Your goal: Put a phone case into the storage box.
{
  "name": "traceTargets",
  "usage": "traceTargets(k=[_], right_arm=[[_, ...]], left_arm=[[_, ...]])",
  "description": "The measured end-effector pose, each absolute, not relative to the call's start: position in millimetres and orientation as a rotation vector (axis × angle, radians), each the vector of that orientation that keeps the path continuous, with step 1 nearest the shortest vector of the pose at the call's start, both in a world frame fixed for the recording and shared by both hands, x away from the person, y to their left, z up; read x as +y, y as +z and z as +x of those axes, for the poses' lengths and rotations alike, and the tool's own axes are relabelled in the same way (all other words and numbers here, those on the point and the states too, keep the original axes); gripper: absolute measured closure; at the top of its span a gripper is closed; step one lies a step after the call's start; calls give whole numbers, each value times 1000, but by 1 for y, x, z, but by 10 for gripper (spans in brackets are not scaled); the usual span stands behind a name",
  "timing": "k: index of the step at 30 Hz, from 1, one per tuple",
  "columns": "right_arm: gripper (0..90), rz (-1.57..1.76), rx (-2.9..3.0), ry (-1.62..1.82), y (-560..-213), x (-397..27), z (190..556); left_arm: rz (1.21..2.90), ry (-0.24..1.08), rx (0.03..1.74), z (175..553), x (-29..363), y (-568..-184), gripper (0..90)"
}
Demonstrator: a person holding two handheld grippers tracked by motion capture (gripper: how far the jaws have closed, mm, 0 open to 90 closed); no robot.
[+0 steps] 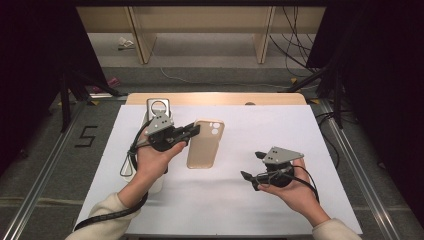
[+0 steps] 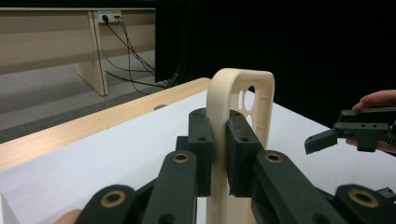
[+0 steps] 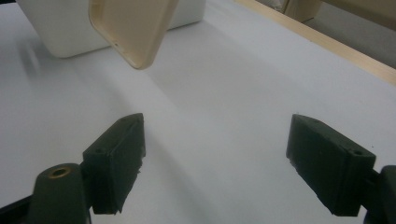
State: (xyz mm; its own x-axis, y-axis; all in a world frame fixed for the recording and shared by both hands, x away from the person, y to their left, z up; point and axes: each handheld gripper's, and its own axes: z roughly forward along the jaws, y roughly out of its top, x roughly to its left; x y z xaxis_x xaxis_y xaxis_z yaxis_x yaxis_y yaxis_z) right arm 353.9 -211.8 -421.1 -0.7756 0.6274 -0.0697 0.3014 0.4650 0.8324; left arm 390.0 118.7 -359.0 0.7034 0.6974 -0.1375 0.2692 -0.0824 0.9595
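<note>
A beige phone case (image 1: pixel 205 144) with camera cut-outs near its far end hangs just above the white table cover (image 1: pixel 260 210), left of centre. My left gripper (image 1: pixel 194 132) is shut on the case's left long edge. In the left gripper view the two pads clamp that thin edge (image 2: pixel 218 126) and the case (image 2: pixel 243 88) stands up between them. To the right and nearer the front edge, my right gripper (image 1: pixel 250 164) is open with nothing in it. In the right gripper view its jaws (image 3: pixel 217 140) stand wide apart over bare cover, with the case's corner (image 3: pixel 135 28) ahead.
A grey device with a round ring (image 1: pixel 158 106) lies at the back left, behind my left gripper. A white block (image 3: pixel 60 28) sits beyond the case in the right gripper view. The wooden table edge (image 1: pixel 215 98) runs along the back. Dark curtains flank both sides.
</note>
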Motion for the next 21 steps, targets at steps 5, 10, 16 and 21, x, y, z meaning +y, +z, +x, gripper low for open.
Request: traceTargets(k=[5,10,16,21], right_arm=[[201,808,2333,1241,-421,-217,353],[197,833,2314,1248,-421,-223,353],[196,862,2298,1255,-422,-230,352],[195,881,2299,1251,-424,-234,352]], left_arm=[[1653,435,799,390,126,-356,822],[1634,441,800,390,134,-352,821],[1631,467,801,392,143,-348,821],[1634,479,797,394,147,-346,821]])
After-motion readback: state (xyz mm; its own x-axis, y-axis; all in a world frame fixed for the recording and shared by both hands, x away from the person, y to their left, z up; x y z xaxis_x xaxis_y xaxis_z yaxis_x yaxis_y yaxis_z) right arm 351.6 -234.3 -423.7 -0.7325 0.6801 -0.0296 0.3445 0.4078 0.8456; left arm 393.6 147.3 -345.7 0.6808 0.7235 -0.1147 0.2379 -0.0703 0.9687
